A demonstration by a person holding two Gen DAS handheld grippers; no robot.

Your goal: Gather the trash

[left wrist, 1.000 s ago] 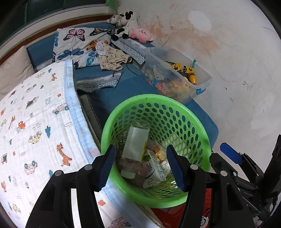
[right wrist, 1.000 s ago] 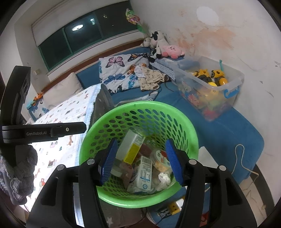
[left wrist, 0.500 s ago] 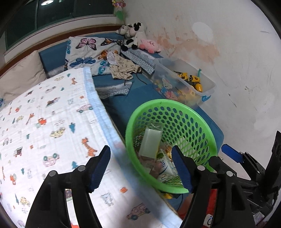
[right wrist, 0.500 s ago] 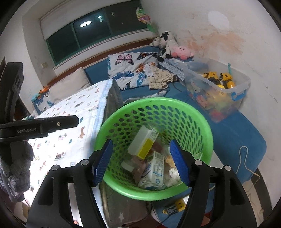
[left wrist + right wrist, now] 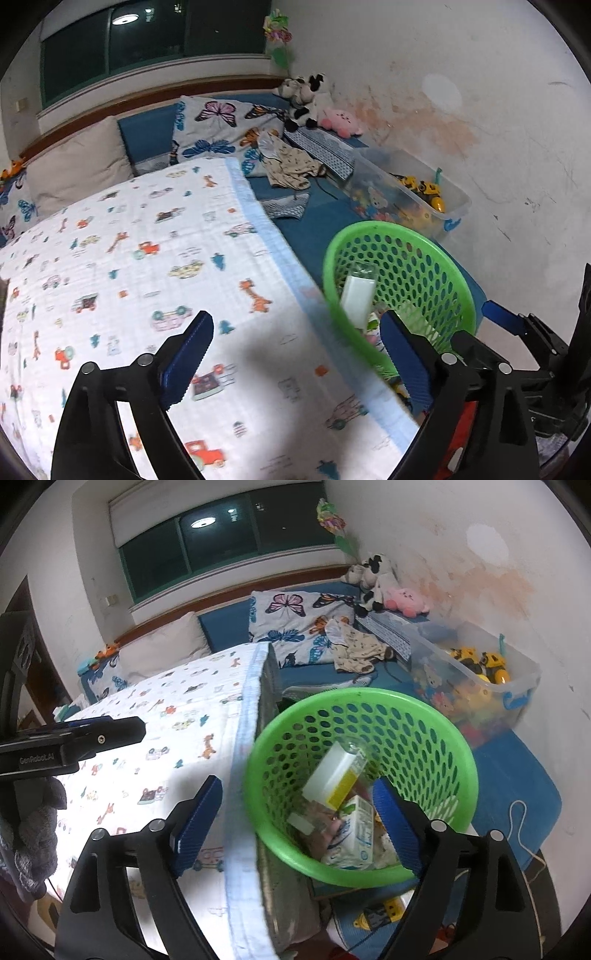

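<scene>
A green perforated basket (image 5: 428, 254) stands beside the bed; it also shows in the right wrist view (image 5: 436, 716). It holds trash: a white and yellow box (image 5: 334, 775), a milk carton (image 5: 354, 836) and a pale bottle (image 5: 356, 299). My left gripper (image 5: 295, 354) is open and empty above the blanket's edge, left of the basket. My right gripper (image 5: 299, 821) is open and empty over the basket's near left rim. The left gripper's body (image 5: 74, 734) shows at the left of the right wrist view.
A white blanket with printed cars and giraffes (image 5: 147, 277) covers the bed. Butterfly pillows (image 5: 221, 129), crumpled clothes (image 5: 291, 166), plush toys (image 5: 306, 99) and a clear toy bin (image 5: 410, 192) lie along the stained wall. A cord (image 5: 521, 823) lies on the blue mat.
Both grippers have drawn back and swung left from over the basket. The basket now sits to the right and more of the blanket is in view. Both stay open.
</scene>
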